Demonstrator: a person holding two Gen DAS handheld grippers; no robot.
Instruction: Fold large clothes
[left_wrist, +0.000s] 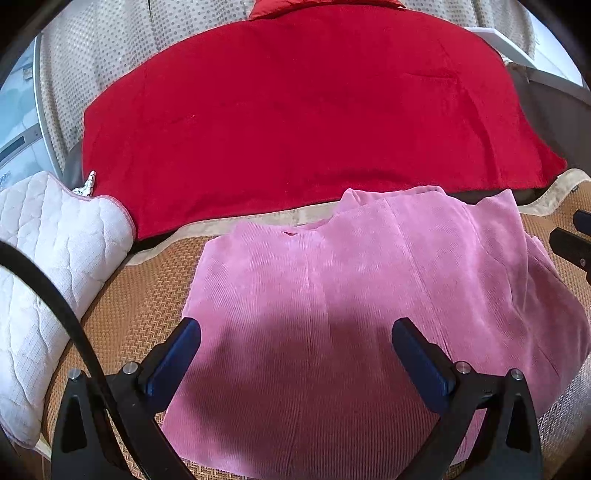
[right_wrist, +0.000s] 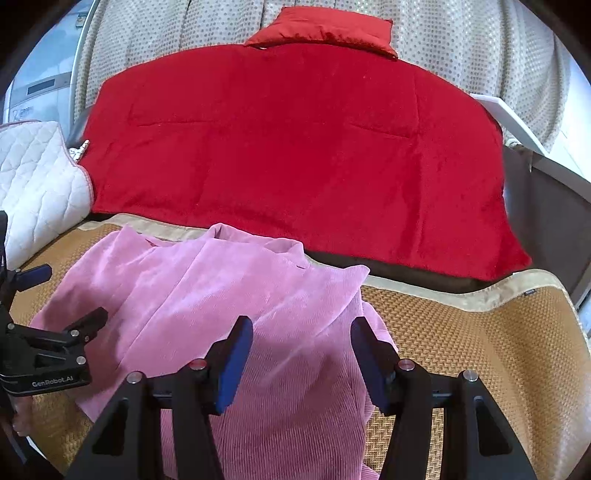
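Both sets of jaws stand open and empty above the pink garment (left_wrist: 332, 295), which lies partly folded on the woven mat (right_wrist: 480, 332), likely flattened for the next fold. The left gripper (left_wrist: 295, 343) hovers over its near middle and the right gripper (right_wrist: 301, 339) over its right edge. Only the right view shows the red pillow (right_wrist: 325, 29) beyond the red blanket (right_wrist: 295, 147).
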